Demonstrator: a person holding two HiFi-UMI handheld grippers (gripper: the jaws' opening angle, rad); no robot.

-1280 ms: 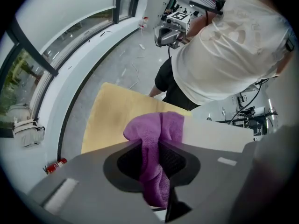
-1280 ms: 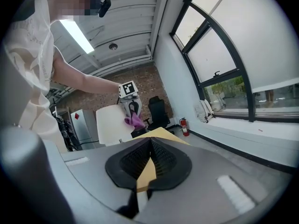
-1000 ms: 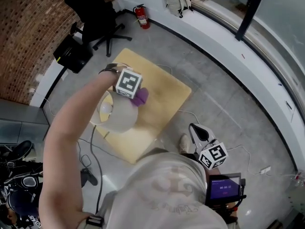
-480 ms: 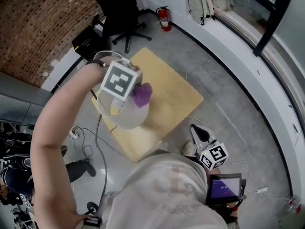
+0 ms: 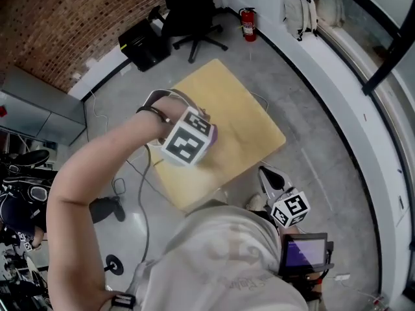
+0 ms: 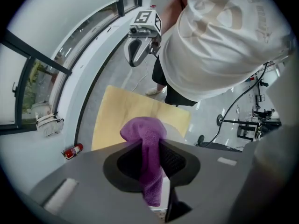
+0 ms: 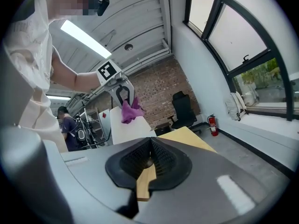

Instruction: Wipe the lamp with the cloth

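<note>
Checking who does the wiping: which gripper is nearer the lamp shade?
Left. The left gripper hangs just above the lamp shade, holding the cloth; the right gripper sits low by the person's hip, off the table.

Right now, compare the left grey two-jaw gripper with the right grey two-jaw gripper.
The left gripper is clamped on the purple cloth; the right gripper has its jaws together on nothing. The left gripper points down over the yellow wooden table; the right gripper points roughly level. Both carry marker cubes.
</note>
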